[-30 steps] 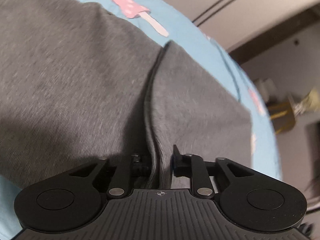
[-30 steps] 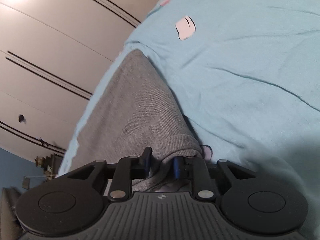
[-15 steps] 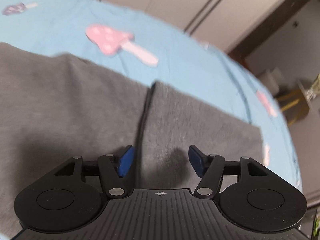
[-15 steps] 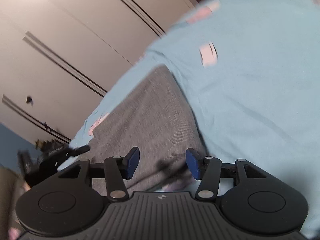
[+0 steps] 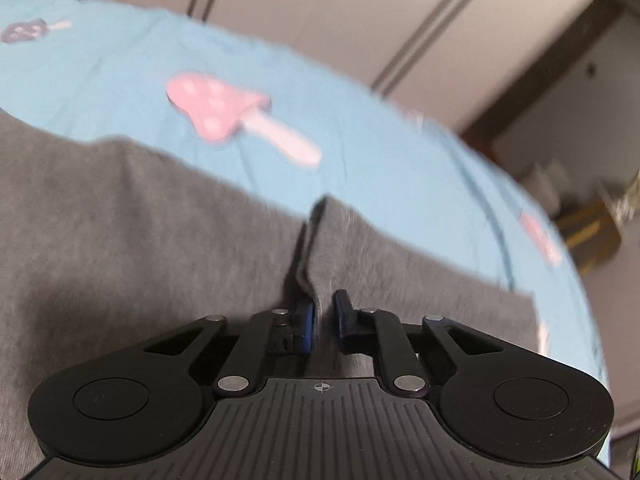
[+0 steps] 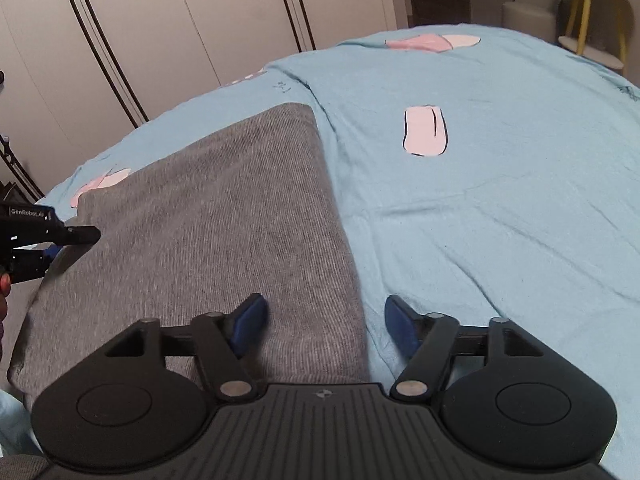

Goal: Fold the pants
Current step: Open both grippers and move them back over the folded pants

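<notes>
I saw the grey pants (image 6: 208,216) lying folded on the blue bedsheet (image 6: 500,208), my left hand-held gripper (image 5: 323,322) clamped on a blurred fabric ridge, my right hand-held gripper (image 6: 325,326) just spread apart astride the pants' edge, its near end hidden.

Right of the pants (image 6: 224,232), the blue sheet (image 6: 500,216) lies bare and flat to the bed's far edge, open room for a claw. The left claw (image 6: 76,236) juts over the pants' left edge and blocks that side. Beyond the bed, wardrobe doors (image 6: 192,28) close off the far-left side, and a yellow-legged table (image 6: 592,12) stands at the far-right corner.
</notes>
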A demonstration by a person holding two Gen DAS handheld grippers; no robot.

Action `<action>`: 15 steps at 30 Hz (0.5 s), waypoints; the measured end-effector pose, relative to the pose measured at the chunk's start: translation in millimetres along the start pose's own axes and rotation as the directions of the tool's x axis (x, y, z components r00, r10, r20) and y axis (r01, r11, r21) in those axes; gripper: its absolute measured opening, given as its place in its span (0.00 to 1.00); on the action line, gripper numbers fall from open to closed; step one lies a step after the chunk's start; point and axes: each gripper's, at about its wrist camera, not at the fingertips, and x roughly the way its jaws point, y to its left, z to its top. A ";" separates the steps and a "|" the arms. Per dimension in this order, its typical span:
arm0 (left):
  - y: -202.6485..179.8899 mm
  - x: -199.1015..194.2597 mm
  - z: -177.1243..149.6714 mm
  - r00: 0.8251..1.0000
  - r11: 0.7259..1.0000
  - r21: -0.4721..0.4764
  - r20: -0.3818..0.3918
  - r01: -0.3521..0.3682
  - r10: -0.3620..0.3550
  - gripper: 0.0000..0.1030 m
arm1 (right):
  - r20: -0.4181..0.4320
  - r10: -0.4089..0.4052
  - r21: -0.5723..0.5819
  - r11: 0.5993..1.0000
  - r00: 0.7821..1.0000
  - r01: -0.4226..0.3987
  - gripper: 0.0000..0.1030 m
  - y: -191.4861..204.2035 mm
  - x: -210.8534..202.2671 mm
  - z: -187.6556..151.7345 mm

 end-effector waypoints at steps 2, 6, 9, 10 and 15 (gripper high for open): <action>-13.3 -18.1 -2.7 0.993 0.994 0.107 0.117 -0.018 0.006 0.08 | 0.002 0.003 -0.002 1.000 1.000 -0.003 0.72 -0.3 2.0 -0.3; -8.4 -0.8 -4.3 0.983 0.969 0.178 0.101 -0.171 0.155 0.04 | 0.001 0.002 -0.011 1.000 1.000 -0.002 0.76 0.6 2.8 -1.7; 14.2 9.9 -9.7 0.946 0.924 0.200 0.087 -0.325 0.313 0.05 | -0.004 0.001 -0.028 1.000 1.000 -0.001 0.79 3.9 5.6 -0.9; 16.8 0.0 -10.3 0.954 0.941 0.163 0.098 -0.296 0.283 0.16 | -0.005 0.001 -0.032 0.999 1.000 -0.001 0.80 4.7 6.4 -0.8; -15.6 -35.4 -10.6 0.982 0.969 0.204 0.154 -0.140 0.109 0.72 | -0.006 0.001 -0.026 1.000 1.000 -0.001 0.87 5.7 8.7 -1.6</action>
